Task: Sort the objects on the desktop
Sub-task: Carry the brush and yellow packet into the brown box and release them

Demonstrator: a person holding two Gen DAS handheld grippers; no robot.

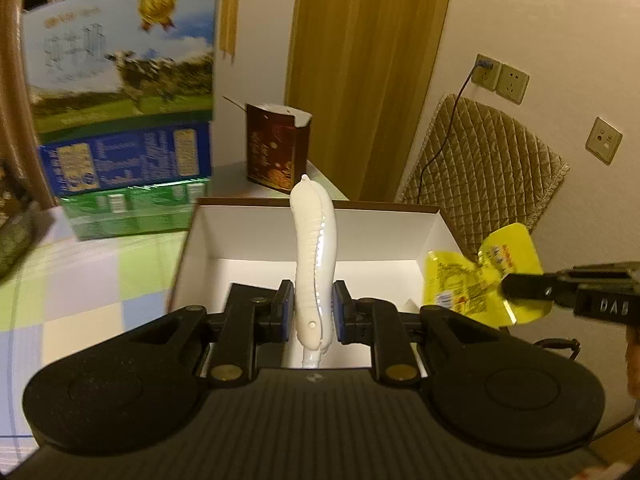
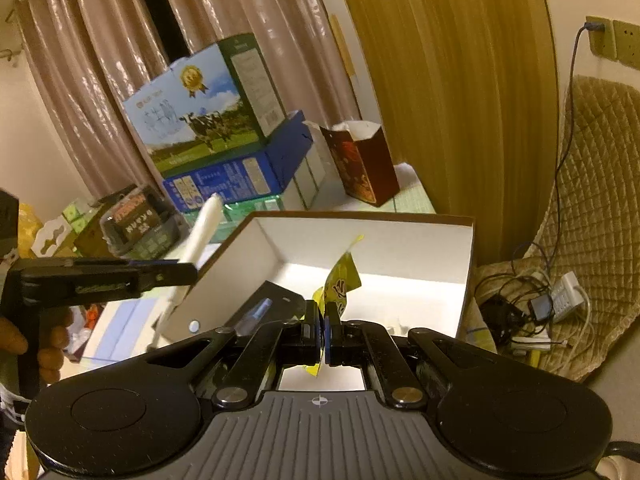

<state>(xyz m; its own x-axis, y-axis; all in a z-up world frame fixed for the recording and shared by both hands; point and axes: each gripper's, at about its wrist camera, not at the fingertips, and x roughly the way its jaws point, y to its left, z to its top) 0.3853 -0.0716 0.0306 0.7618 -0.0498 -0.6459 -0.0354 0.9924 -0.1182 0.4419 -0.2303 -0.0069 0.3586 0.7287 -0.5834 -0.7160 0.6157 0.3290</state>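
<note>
Left wrist view shows the white comb [image 1: 314, 248] clamped between the pads of the left gripper [image 1: 313, 312]. Its long axis stands nearly upright, rising from the fingers and curving a little, and it hangs over the near edge of the open white box [image 1: 200, 236]. The right gripper [image 2: 323, 332] is pressed together on a yellow sachet [image 2: 340, 284], which it holds by the edge, the flat body standing up over the inside of the same box. In my judgement the coming move is a drop into the box, and the sachet is further over the box than the comb. I count one comb, one sachet, one white box and two grippers. Behind the far edge of the box stand one brown paper bag [image 1: 278, 148] and one stack of cartons [image 1: 120, 120] on the checked tablecloth [image 1: 80, 288].
</note>
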